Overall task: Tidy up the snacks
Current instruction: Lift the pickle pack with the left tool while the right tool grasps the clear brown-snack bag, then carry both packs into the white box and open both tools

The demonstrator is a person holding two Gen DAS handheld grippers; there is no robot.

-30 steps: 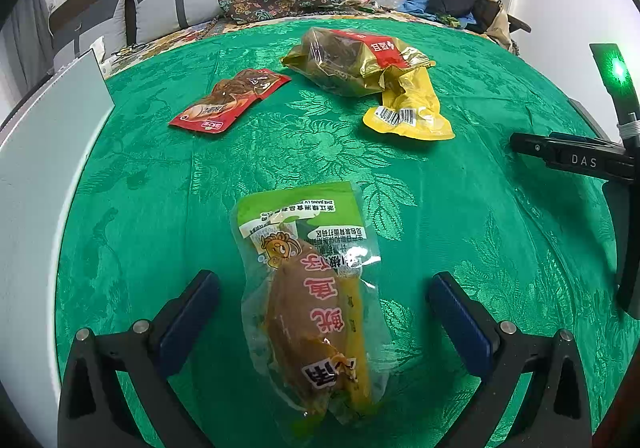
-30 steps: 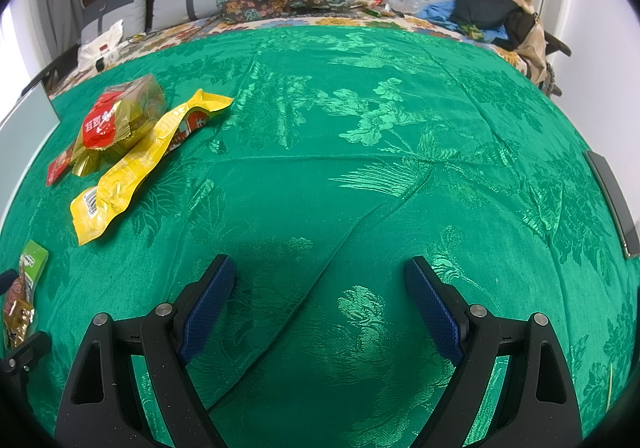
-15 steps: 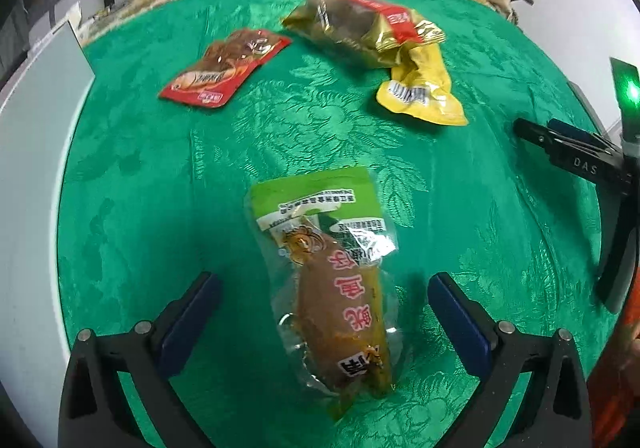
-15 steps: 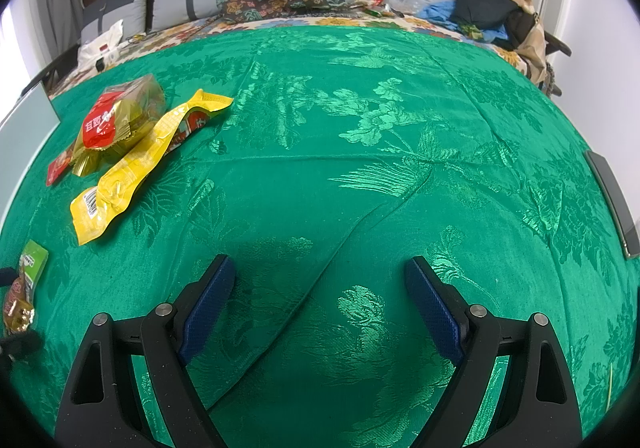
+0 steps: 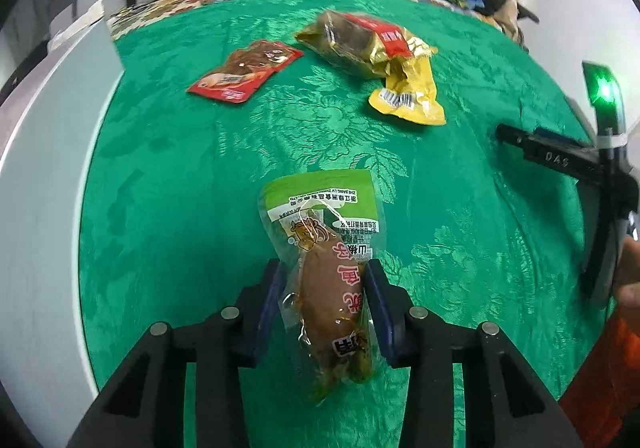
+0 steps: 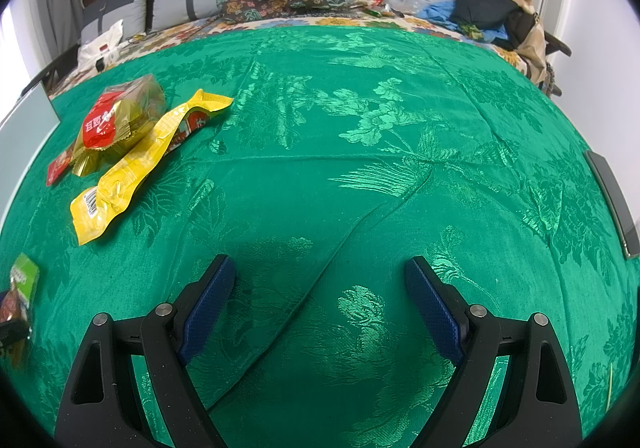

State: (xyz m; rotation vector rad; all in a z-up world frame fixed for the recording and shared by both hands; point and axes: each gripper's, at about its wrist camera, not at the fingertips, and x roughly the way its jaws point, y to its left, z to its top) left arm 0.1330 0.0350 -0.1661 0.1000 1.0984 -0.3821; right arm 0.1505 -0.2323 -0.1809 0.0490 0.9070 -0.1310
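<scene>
1. The left gripper has just been closing and now clamps the green-topped snack pouch, probably just off the green cloth.
2. The right gripper hangs wide open and empty.
3. Next: carry the pouch beside the red packet and the yellow packet, well apart ahead.

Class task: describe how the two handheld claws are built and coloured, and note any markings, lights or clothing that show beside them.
Both the left claw and the right claw have matt black angular frames with triangular cut-outs, round silver rivets and blue textured pads. In the left wrist view, the other claw's black body reads "DAS" in pale letters, with a glowing green light above it. An orange sleeve shows at that view's right edge.
</scene>
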